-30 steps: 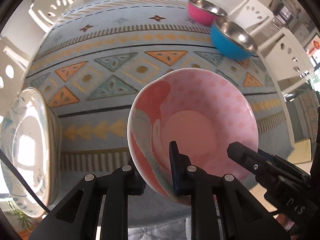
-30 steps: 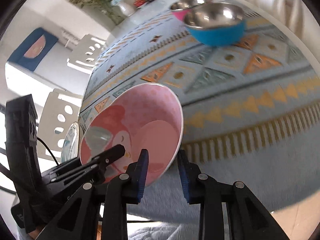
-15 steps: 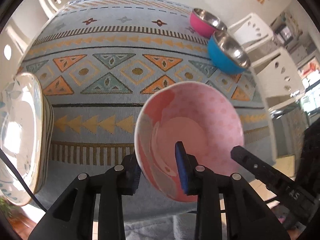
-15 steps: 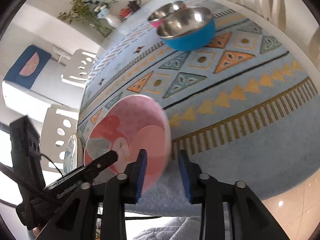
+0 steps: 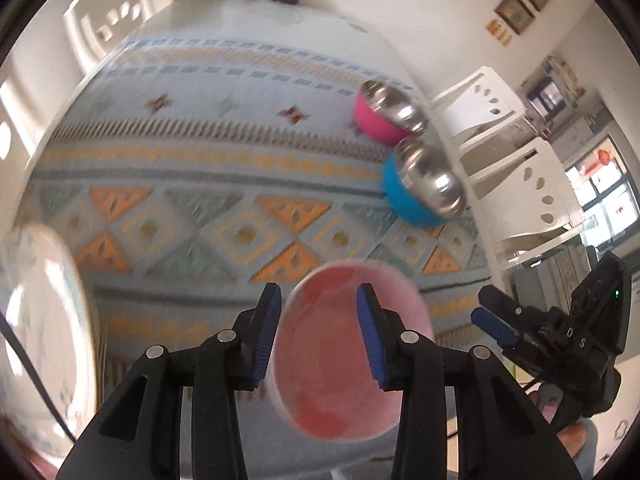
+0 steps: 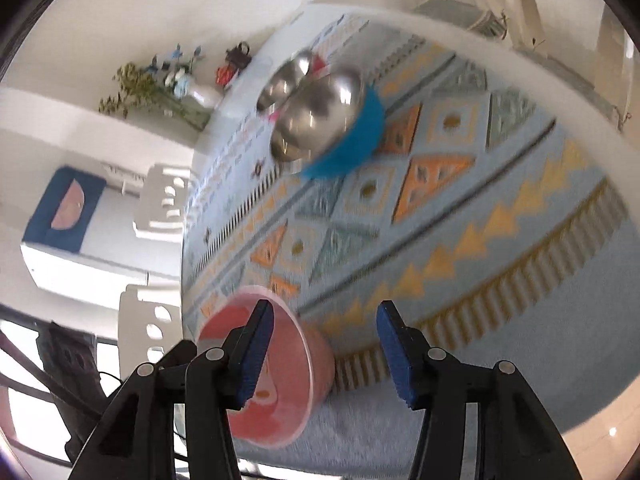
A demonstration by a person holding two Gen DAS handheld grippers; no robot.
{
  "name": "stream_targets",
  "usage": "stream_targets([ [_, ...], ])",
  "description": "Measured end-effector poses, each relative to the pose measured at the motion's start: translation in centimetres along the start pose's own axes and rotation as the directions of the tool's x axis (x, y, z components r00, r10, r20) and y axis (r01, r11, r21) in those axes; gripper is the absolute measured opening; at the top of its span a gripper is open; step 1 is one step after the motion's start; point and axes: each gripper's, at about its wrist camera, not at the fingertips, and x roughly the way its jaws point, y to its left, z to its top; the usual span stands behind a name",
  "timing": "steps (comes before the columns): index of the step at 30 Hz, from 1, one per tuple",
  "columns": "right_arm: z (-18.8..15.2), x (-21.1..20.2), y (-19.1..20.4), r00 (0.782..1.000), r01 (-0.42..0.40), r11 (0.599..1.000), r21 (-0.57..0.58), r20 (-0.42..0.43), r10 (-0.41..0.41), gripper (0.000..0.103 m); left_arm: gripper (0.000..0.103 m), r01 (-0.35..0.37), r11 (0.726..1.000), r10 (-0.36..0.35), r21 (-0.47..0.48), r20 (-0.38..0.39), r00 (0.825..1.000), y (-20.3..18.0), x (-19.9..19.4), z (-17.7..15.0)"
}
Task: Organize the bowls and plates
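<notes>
A pink ceramic bowl (image 5: pixel 340 364) with a red figure inside rests on the patterned tablecloth (image 5: pixel 224 184) near the table's front edge. My left gripper (image 5: pixel 318 336) hovers over it. Its jaws are opening, the bowl's left rim shows in the gap between them, and neither pad touches it. In the right wrist view the same bowl (image 6: pixel 280 384) lies left of my right gripper (image 6: pixel 325 356). Those jaws are opening too, with only cloth between them, and the left fingertip (image 6: pixel 256 344) overlaps the bowl. From the left wrist view, the right gripper (image 5: pixel 494 322) is off the bowl's right side.
A blue steel-lined bowl (image 5: pixel 416 200) and a pink one (image 5: pixel 380 120) stand together at the table's far right. A stack of pale plates (image 5: pixel 40 340) lies at the left edge. White chairs (image 5: pixel 500 128) ring the table, and a vase (image 6: pixel 200 96) stands at its far end.
Both grippers held the tilted pink bowl by its rim and have opened and let go. The bowl now rests on the cloth. The left gripper has risen and the right has drawn away rightward.
</notes>
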Motion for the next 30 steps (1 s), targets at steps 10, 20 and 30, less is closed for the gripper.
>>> stream_targets([
  [10,7.6,-1.6,-1.4,0.995,0.000,0.999,0.048,0.096,-0.005,0.063,0.037,0.013,0.994,-0.016,0.111,0.022,1.000,-5.0,2.5,8.2],
  [20,12.2,4.6,-1.3,1.000,-0.008,1.000,-0.006,-0.012,0.008,0.063,0.035,0.007,0.979,0.035,0.202,-0.204,0.978,-9.0,13.1,10.1],
  [30,13.8,8.3,-3.7,0.996,-0.050,0.999,0.014,-0.076,0.051,0.062,0.034,0.054,0.977,0.012,0.206,-0.307,0.952,-9.5,17.1,10.1],
])
